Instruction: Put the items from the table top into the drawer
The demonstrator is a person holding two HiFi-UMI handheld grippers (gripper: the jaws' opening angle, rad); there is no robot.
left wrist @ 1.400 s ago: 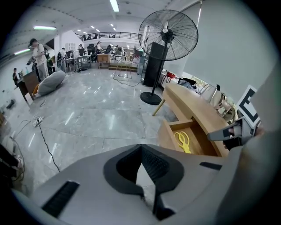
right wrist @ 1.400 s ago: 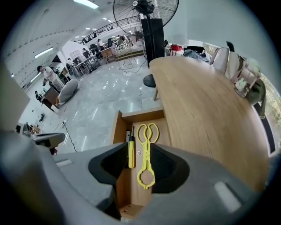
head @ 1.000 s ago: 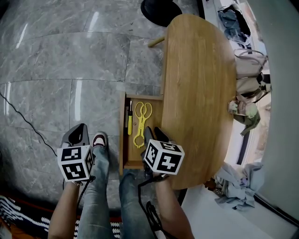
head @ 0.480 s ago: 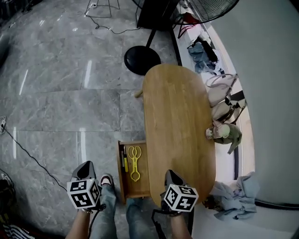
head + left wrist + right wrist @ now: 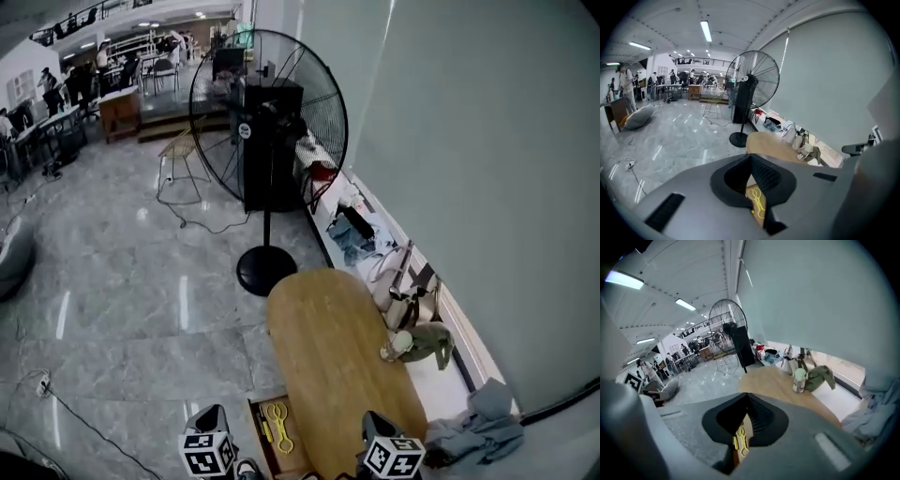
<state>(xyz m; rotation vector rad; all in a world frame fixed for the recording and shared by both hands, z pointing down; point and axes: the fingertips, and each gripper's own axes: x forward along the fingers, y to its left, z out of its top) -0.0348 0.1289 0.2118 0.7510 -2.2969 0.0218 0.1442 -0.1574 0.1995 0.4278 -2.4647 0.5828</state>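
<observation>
An oval wooden table (image 5: 328, 361) stands with its drawer (image 5: 256, 441) pulled out on the left side. Yellow scissors (image 5: 278, 424) and a thin yellow tool (image 5: 264, 430) lie in the drawer. My left gripper (image 5: 214, 414) is at the bottom edge, left of the drawer, with its jaws together and empty. My right gripper (image 5: 375, 420) hangs over the table's near end, shut on nothing. Both are high above the drawer. The scissors (image 5: 757, 199) show through the slit between the left gripper (image 5: 751, 158) jaws. They (image 5: 740, 439) show the same way below the right gripper (image 5: 747, 397).
A small pale bottle (image 5: 392, 349) and a green cloth (image 5: 428, 339) sit at the table's right edge. A tall standing fan (image 5: 268, 122) with a round base (image 5: 265, 272) is beyond the table. Bags (image 5: 405, 281) and clothes line the wall. A cable (image 5: 89, 427) crosses the floor.
Both grippers have risen well away from the drawer and sit at the picture's bottom edge. The head view has swung up from the floor to take in the room.
</observation>
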